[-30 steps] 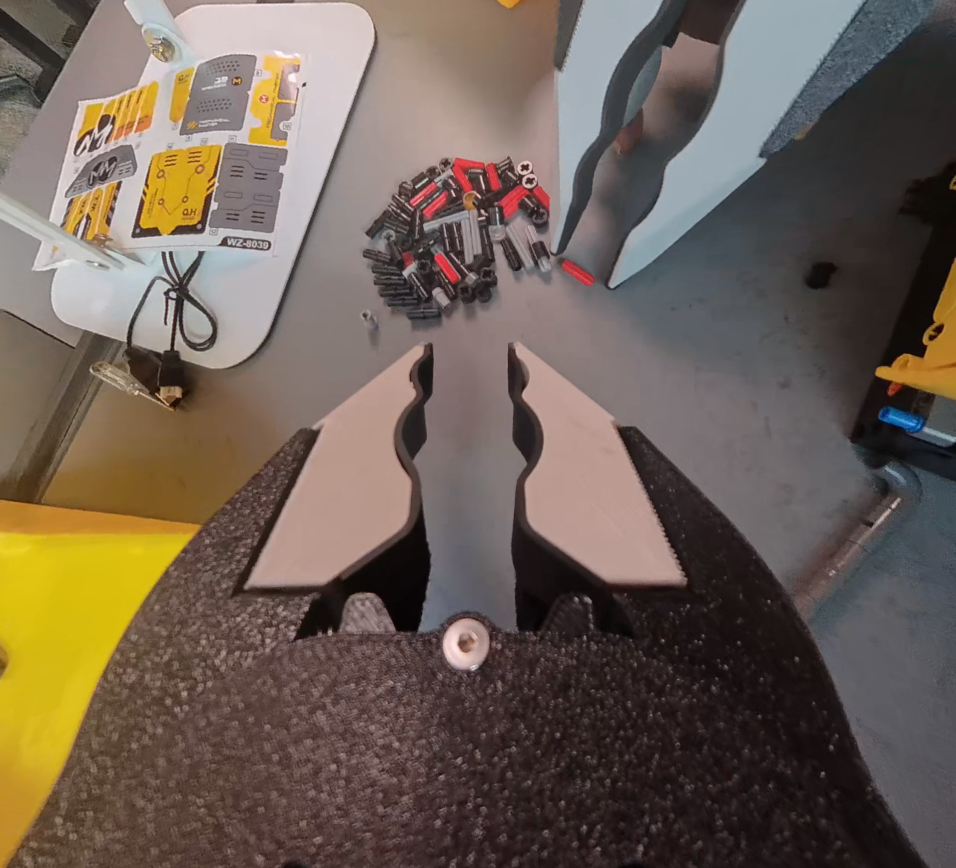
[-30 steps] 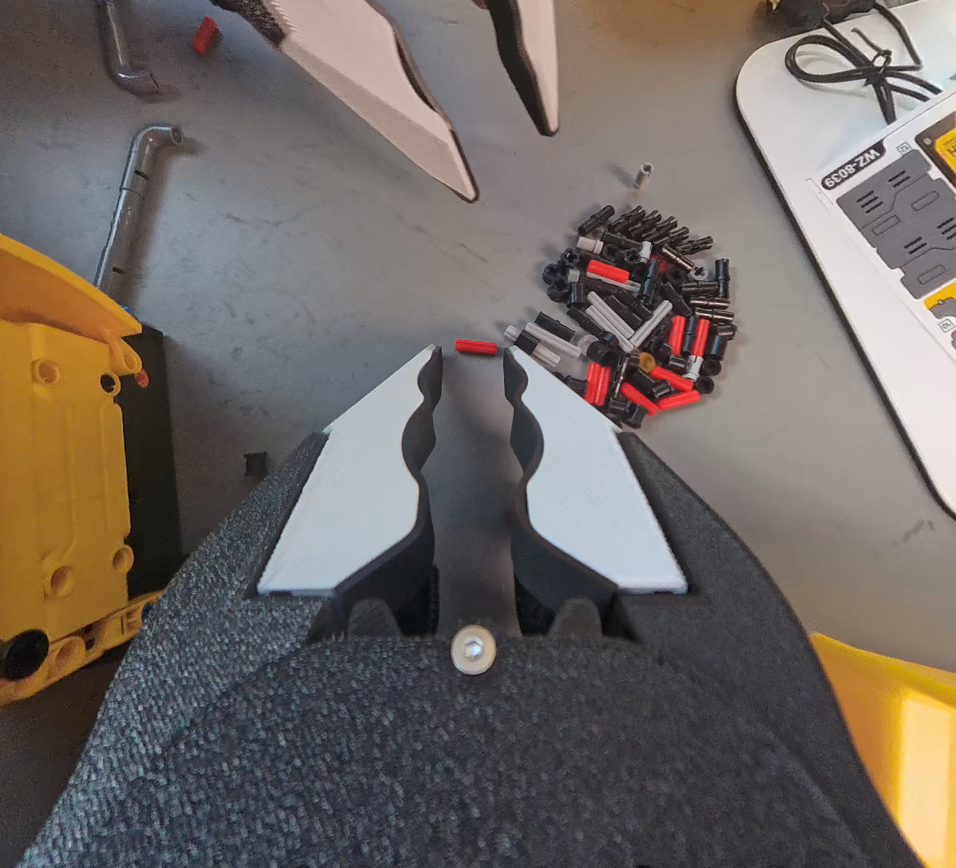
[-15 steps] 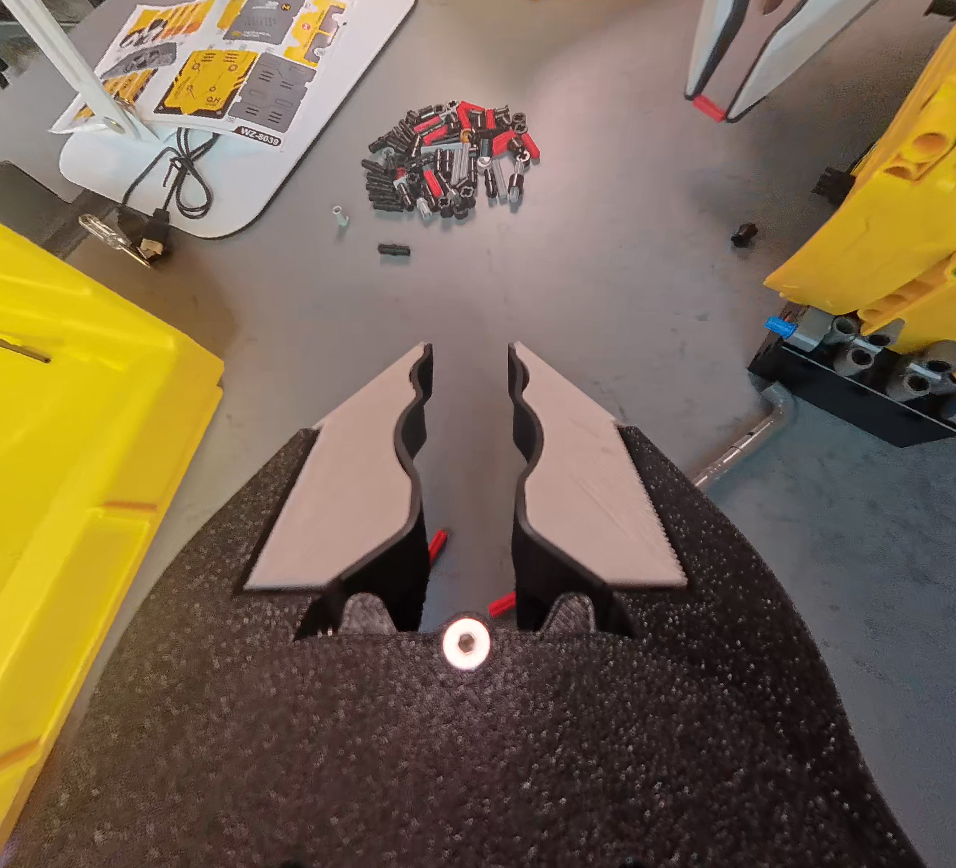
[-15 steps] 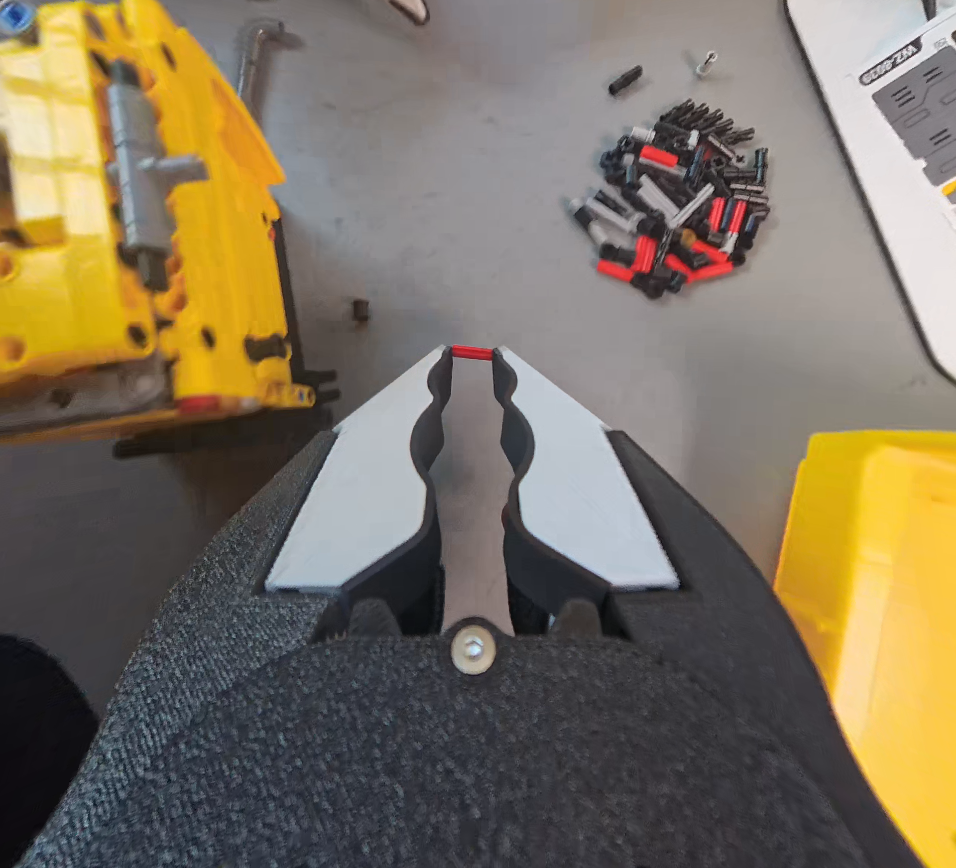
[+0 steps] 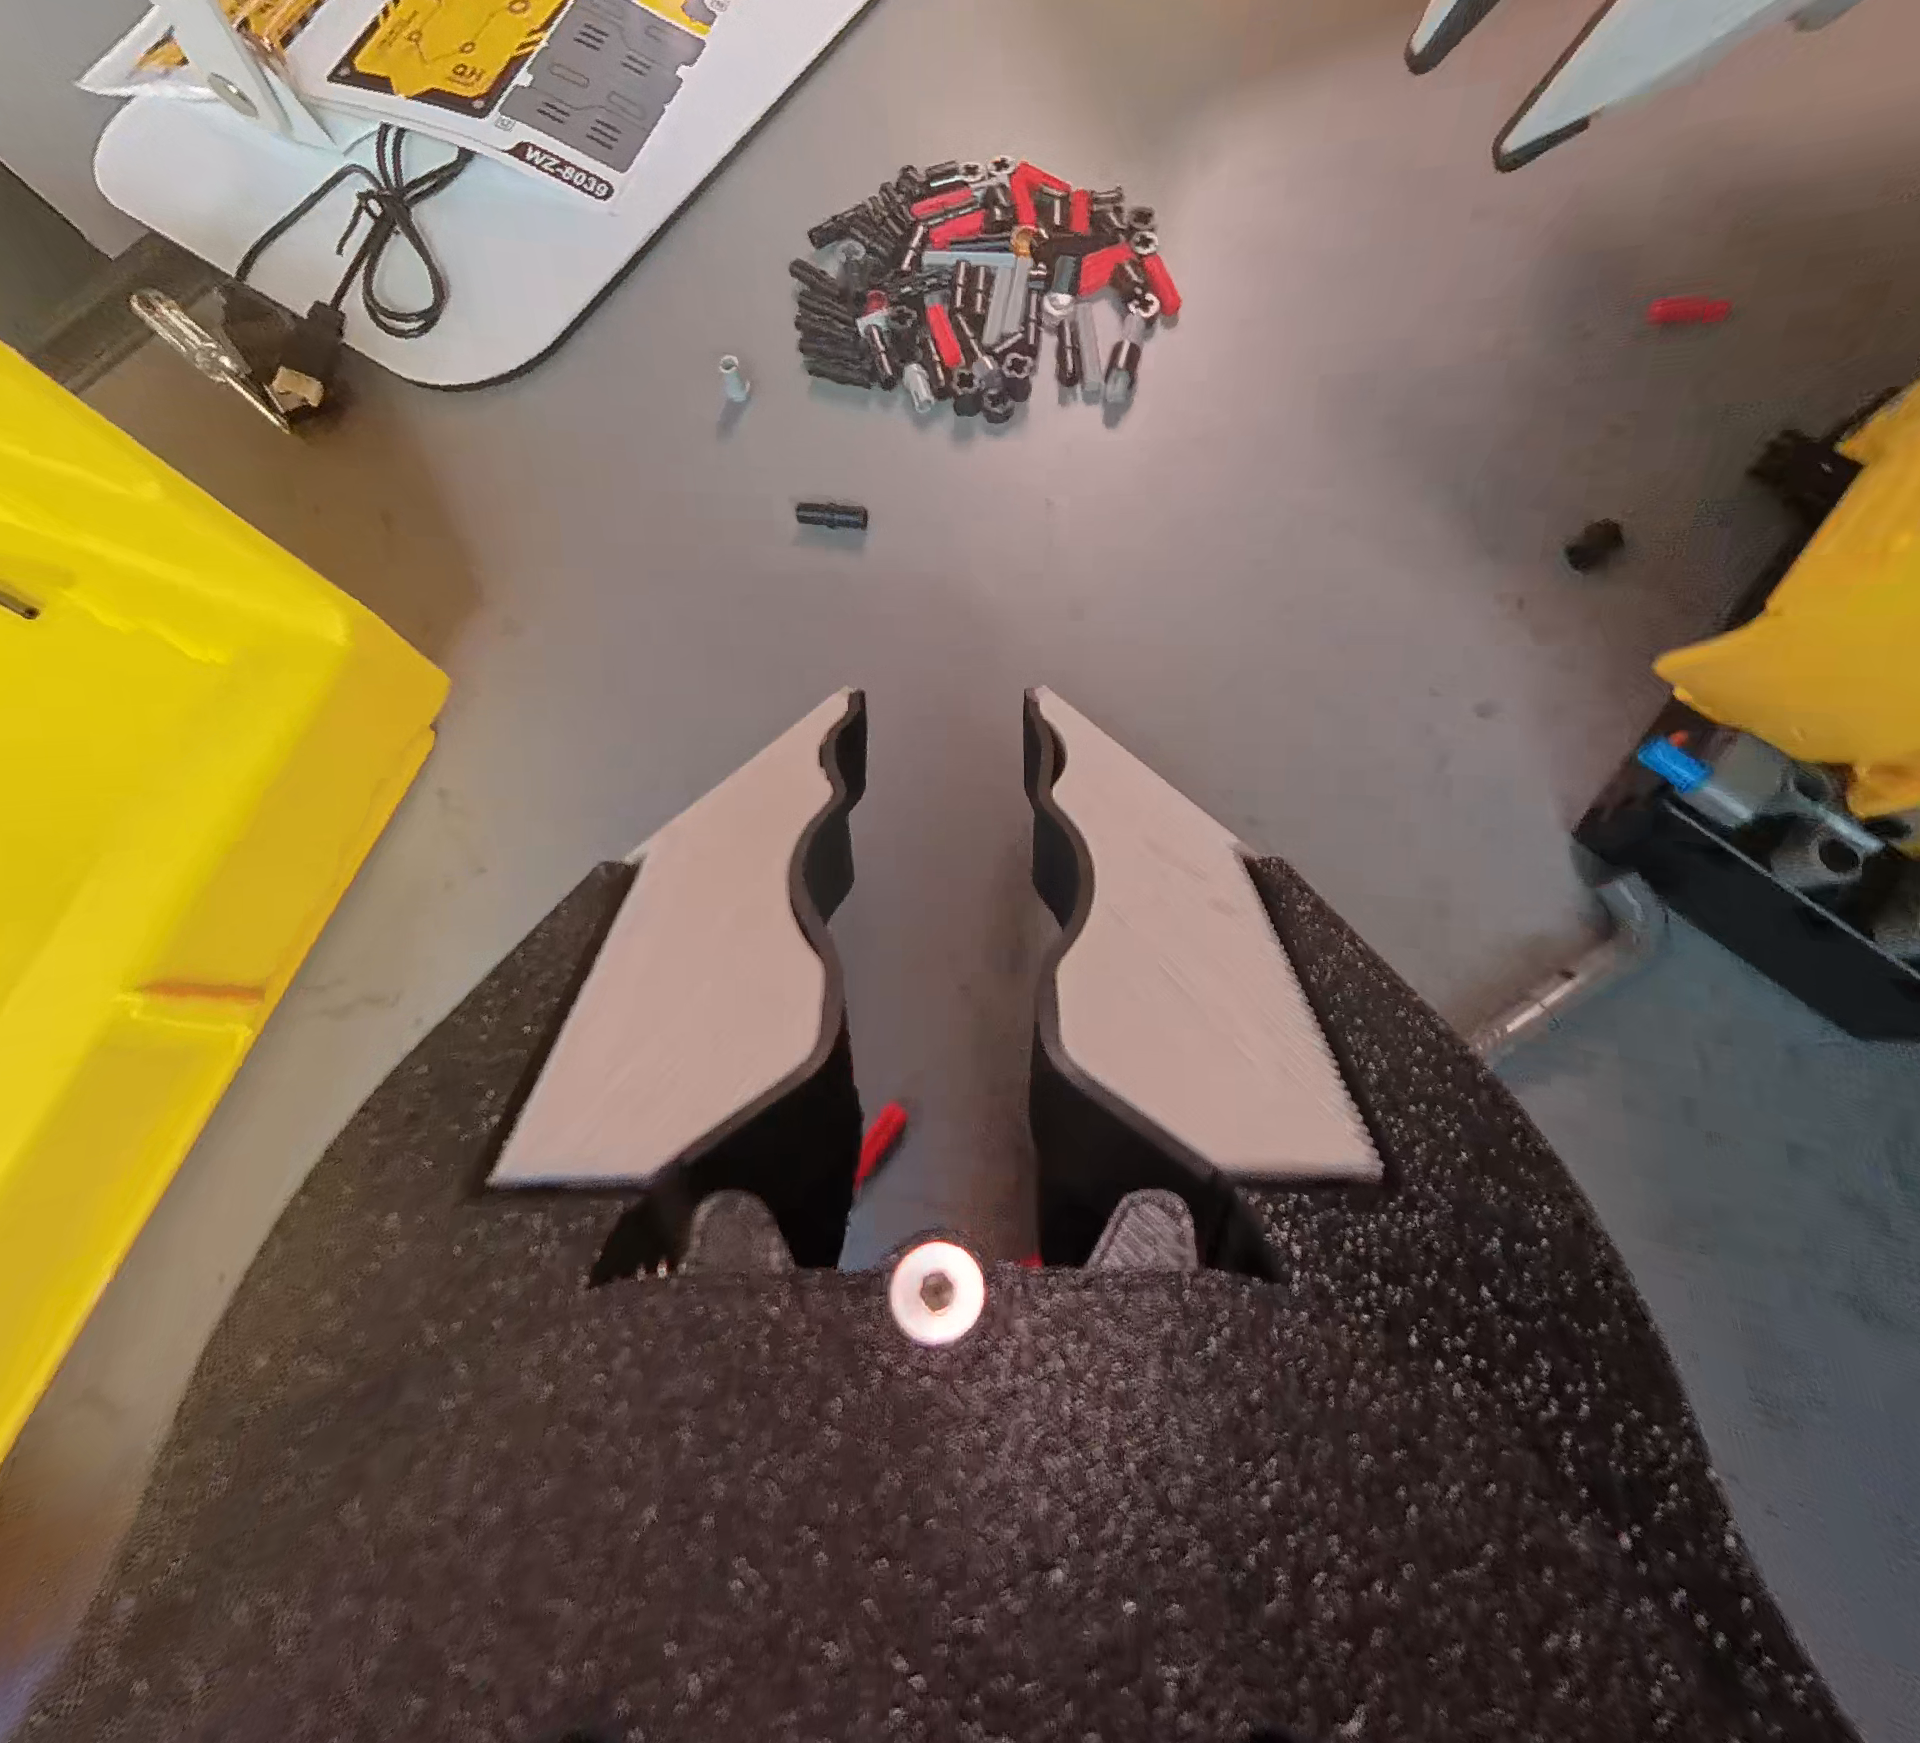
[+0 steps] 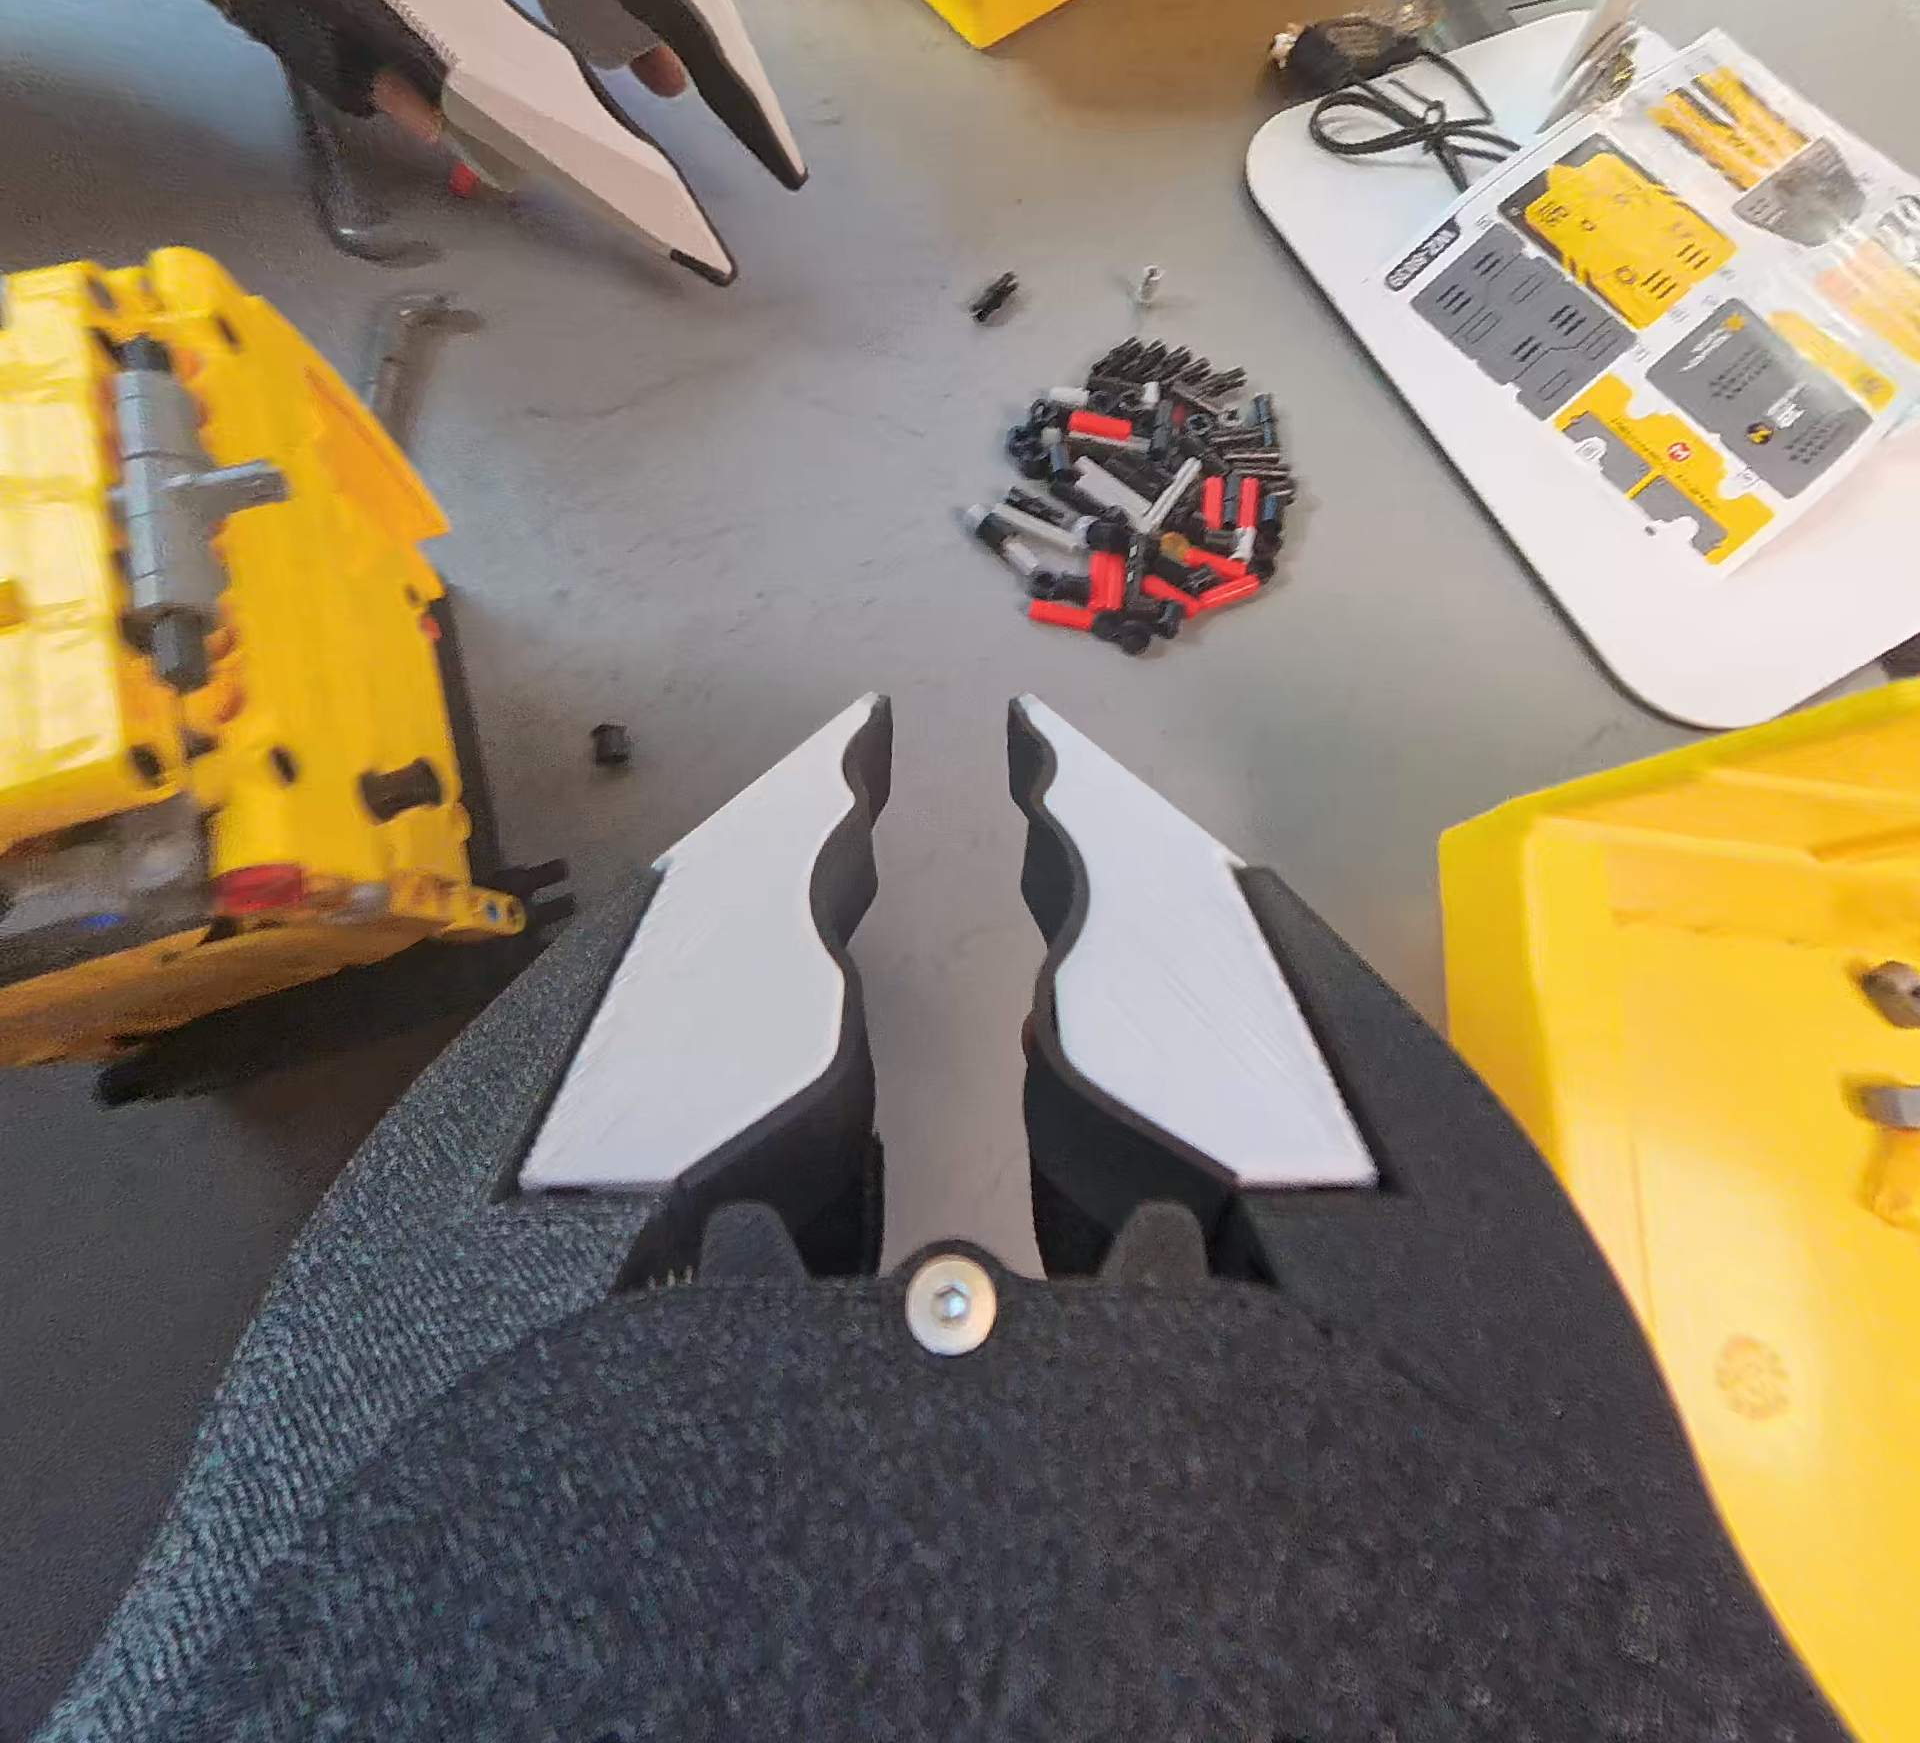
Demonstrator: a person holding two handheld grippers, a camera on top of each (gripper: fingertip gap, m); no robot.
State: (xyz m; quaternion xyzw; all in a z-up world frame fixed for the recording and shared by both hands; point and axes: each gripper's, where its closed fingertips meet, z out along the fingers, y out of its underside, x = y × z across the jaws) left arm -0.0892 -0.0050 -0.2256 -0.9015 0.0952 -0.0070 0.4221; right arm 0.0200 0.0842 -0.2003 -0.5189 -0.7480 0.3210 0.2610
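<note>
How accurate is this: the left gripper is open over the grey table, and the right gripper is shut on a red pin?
One error: the right gripper is open and empty, as the right wrist view shows; a red pin lies loose on the grey table. The left gripper is indeed open over the table.

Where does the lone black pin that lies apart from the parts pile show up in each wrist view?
Left wrist view: the black pin lies centre, just below the parts pile.
Right wrist view: the pin lies upper centre, above the pile.
Shared landmark: the small grey sleeve beside it.
</note>
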